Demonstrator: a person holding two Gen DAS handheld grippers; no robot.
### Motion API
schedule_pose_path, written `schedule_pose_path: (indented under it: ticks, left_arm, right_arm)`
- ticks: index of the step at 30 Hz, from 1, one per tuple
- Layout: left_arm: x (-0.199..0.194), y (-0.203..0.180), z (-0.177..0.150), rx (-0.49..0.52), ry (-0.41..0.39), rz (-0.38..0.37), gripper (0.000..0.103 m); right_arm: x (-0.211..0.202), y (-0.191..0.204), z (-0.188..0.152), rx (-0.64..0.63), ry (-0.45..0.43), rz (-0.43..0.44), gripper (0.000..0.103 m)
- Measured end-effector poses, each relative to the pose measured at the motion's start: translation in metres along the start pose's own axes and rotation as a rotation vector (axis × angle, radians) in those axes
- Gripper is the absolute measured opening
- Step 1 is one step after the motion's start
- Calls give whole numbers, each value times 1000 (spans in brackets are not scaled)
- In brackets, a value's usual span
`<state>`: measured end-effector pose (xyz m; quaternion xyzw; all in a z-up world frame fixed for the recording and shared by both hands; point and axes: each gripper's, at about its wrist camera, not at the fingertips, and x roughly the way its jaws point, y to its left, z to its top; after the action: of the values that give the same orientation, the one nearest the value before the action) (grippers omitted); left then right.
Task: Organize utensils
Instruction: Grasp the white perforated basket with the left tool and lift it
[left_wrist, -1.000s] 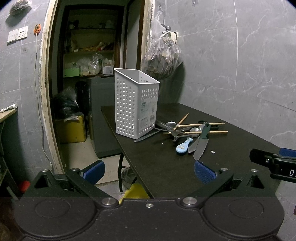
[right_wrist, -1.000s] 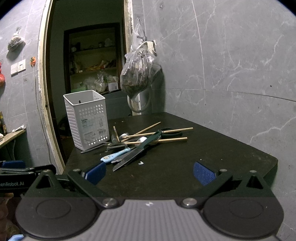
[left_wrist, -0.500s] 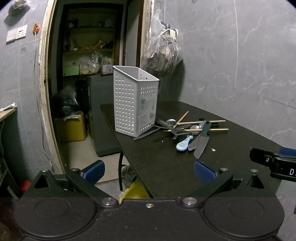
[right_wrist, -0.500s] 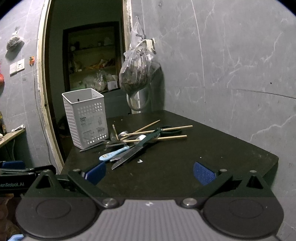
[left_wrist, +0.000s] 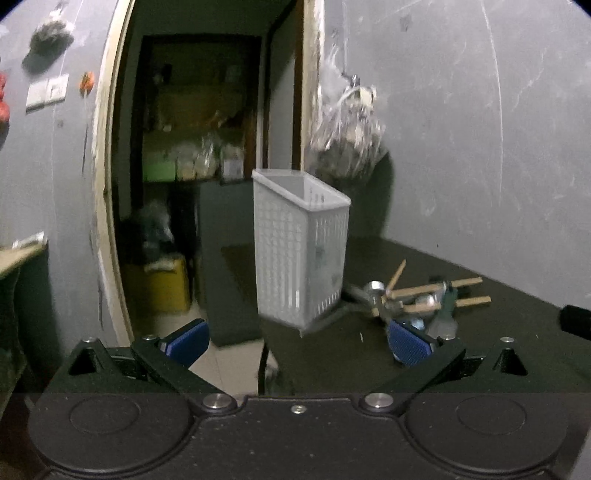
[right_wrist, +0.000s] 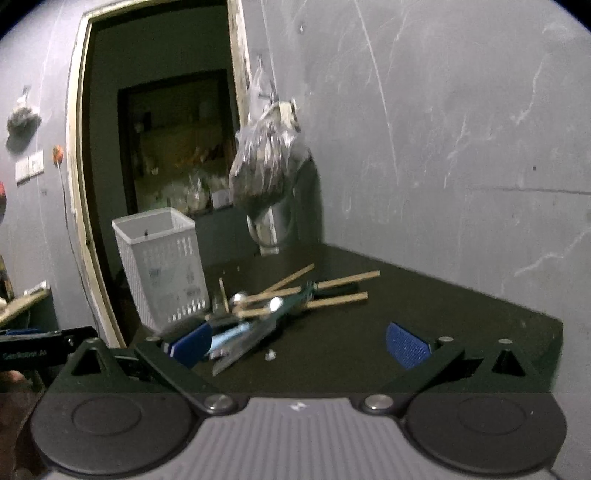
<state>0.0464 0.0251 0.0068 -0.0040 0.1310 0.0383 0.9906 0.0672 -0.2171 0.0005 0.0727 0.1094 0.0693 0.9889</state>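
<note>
both the left hand-held gripper (left_wrist: 297, 341) and the right hand-held gripper (right_wrist: 299, 343) are wide open and empty, approaching. the utensil pile (right_wrist: 280, 306), wooden chopsticks, metal spoons and a knife, lies on the dark counter (right_wrist: 443, 314) just beside the perforated white plastic basket (right_wrist: 162, 266). next probably one thin piece must be gripped.

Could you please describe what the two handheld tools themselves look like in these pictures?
Both are matte black, with two round discs at the base and angled linkage arms with silver screws. Each finger ends in a blue textured pad. The left tool has a black centre plate; the right tool has a grey ribbed one. The left tool's side, seen from the right view, carries white lettering, too blurred to read.
</note>
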Motion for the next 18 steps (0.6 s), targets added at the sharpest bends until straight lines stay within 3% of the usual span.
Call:
schedule_pose_path:
  ticks: [7,11,18]
  left_arm:
    - [52,8,27,100,-101,-31,102]
    - [88,14,43,124,-107,-22,102]
    - [143,26,51,119,-86,-82,102]
  right_arm:
    - [23,-5,23,-37,-13,-21,103]
    - [39,-8,39,-27,20,-32,103]
    - [60,-16,65,-5,53,-5,103]
